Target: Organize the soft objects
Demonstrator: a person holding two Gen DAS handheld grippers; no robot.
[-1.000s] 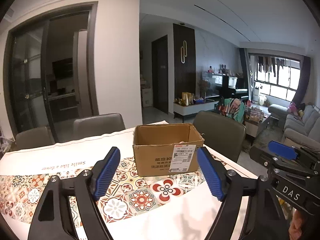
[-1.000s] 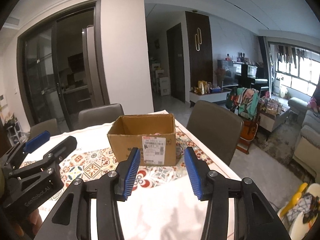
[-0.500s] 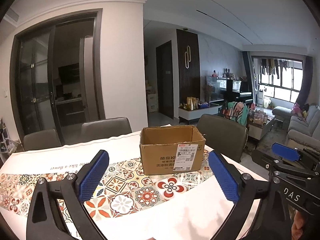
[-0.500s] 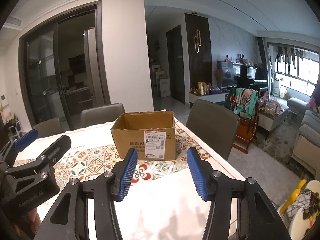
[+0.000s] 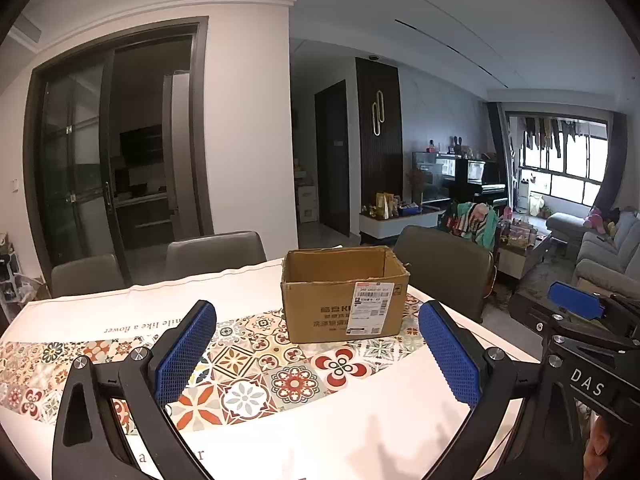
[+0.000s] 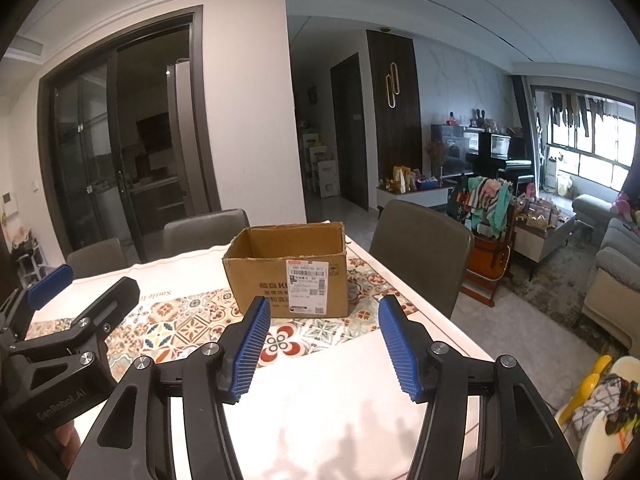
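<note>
An open brown cardboard box [image 5: 320, 284] with a white shipping label stands on the patterned tablecloth, ahead of both grippers. Its near wall hides what is inside. My left gripper [image 5: 317, 307] hovers over the table short of the box, jaws spread wide with nothing between the blue pads. To its right, my right gripper [image 6: 324, 302] also faces the box [image 6: 260, 276], open about half as wide and empty. Each gripper shows at the edge of the other's view. No soft object lies on the visible tablecloth.
The white tablecloth [image 5: 248, 360] has a band of coloured tile pattern. Grey chairs [image 6: 420, 248] stand along the far and right sides of the table. A white seat with checked cloth [image 6: 600, 400] stands low at the right. A living room lies beyond.
The left jaws have spread much wider and the right jaws a little. Both grippers have drawn back slightly, so the box looks smaller.
</note>
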